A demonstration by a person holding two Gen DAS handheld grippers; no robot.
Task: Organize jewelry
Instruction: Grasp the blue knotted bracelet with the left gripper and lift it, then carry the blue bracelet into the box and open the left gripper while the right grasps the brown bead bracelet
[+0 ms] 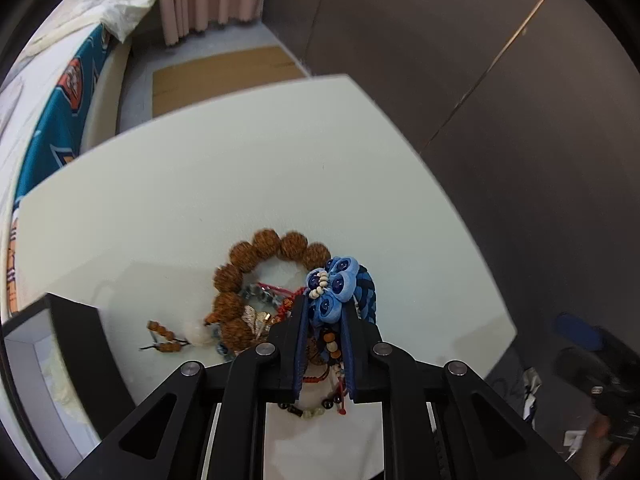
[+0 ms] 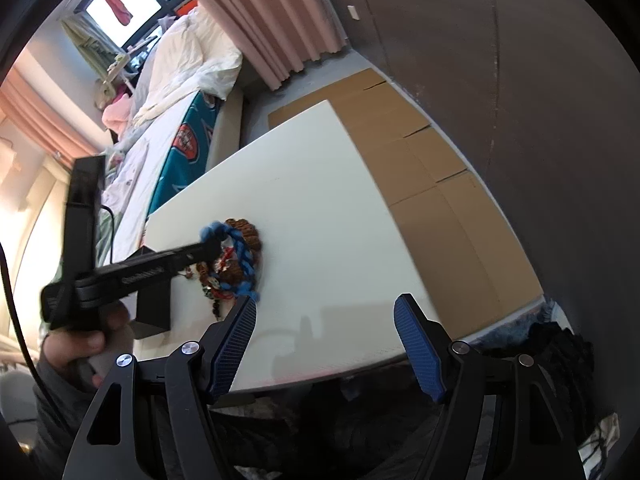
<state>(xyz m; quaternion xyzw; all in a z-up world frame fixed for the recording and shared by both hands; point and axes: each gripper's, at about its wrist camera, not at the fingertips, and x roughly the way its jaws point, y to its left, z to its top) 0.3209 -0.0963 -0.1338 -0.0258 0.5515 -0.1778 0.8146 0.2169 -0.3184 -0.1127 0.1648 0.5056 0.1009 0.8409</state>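
Note:
A pile of jewelry [image 1: 260,312] lies on the white table [image 1: 200,168]. In it are a bracelet of large brown beads [image 1: 256,256], red cords and a short string of small brown beads [image 1: 162,336]. My left gripper [image 1: 326,308] points down into the pile, shut on a blue braided bracelet with a blue flower ornament [image 1: 336,284], its pads pressing the flower from both sides. From the right wrist, the left gripper [image 2: 208,250] shows at the blue bracelet [image 2: 240,248]. My right gripper [image 2: 325,312] hangs open over the table's near edge, with nothing between its pads.
A black box [image 1: 76,344] with a pale inside stands at the table's left, also seen as the black box [image 2: 154,304]. A person's hand [image 2: 80,344] grips the left tool. Flattened cardboard [image 2: 420,152] lies on the floor beyond the table, a bed [image 2: 176,92] to the left.

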